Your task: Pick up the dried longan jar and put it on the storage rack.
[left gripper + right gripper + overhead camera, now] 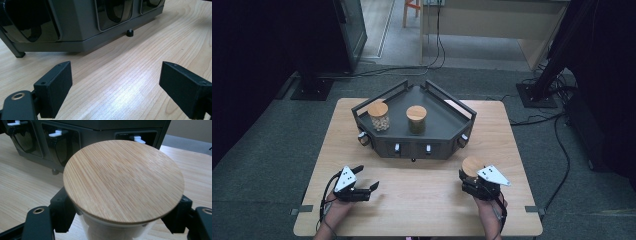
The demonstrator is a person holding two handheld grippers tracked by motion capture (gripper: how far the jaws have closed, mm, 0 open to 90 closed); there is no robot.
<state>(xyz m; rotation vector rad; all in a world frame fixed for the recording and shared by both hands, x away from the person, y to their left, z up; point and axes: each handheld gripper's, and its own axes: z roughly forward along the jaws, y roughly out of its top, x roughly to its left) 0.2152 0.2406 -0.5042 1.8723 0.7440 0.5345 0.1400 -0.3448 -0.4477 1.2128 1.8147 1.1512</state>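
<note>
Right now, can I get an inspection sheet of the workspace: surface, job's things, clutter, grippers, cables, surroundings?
Surface: wooden table, bare in front.
Job's things: wood-lidded jar clamped near the table's right front; two more lidded jars, pale contents and green contents, on the dark angular tray stand.
Clutter: nothing seen.
Grippers: right gripper shut on the jar; left gripper open, empty.
Cables: floor cables right of the table.
Surroundings: dark stands, grey carpet, a wooden desk behind.

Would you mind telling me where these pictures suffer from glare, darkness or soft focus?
High view: both sides fall into darkness, the table evenly lit. Left gripper view: a glare patch on the wood, reflections in the rack panels. Right gripper view: the jar lid looms large, its near edge slightly soft.
</note>
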